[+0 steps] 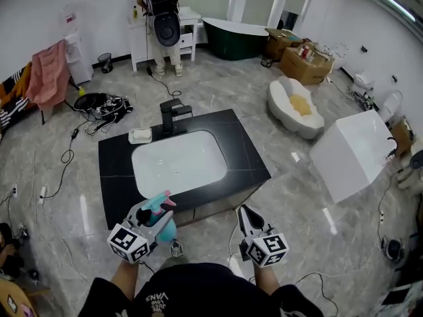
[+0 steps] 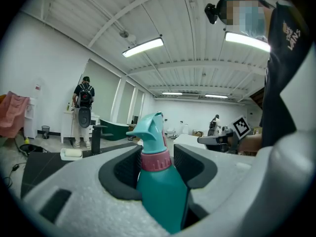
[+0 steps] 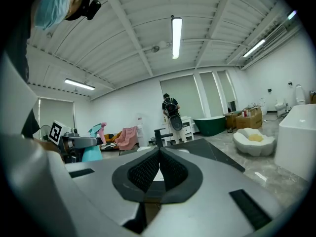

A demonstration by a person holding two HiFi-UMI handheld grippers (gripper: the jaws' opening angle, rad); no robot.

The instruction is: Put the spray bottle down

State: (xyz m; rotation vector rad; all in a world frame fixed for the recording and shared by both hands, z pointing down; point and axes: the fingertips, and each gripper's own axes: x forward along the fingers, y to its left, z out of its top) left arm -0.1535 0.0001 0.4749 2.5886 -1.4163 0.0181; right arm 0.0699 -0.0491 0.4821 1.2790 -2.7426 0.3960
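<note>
fingers (image 2: 196,163) of the left gripper (image 2: 157,154) are clamped on the body of the spray bottle (image 2: 160,196), just below its pink collar (image 2: 156,160). the bottle is held upright, probably so that it can be stood on its base. fingers of the right gripper (image 3: 159,154) are together on nothing, so this hand is likely just a spare. only the left gripper view shows the clamp itself and the nozzle pointing left. only the head view shows the bottle's place: in the air at the near left edge of the black desk (image 1: 248,154), near its white basin (image 1: 180,162) and not yet set down. the right gripper view shows the bottle only as a small shape at far left.
</note>
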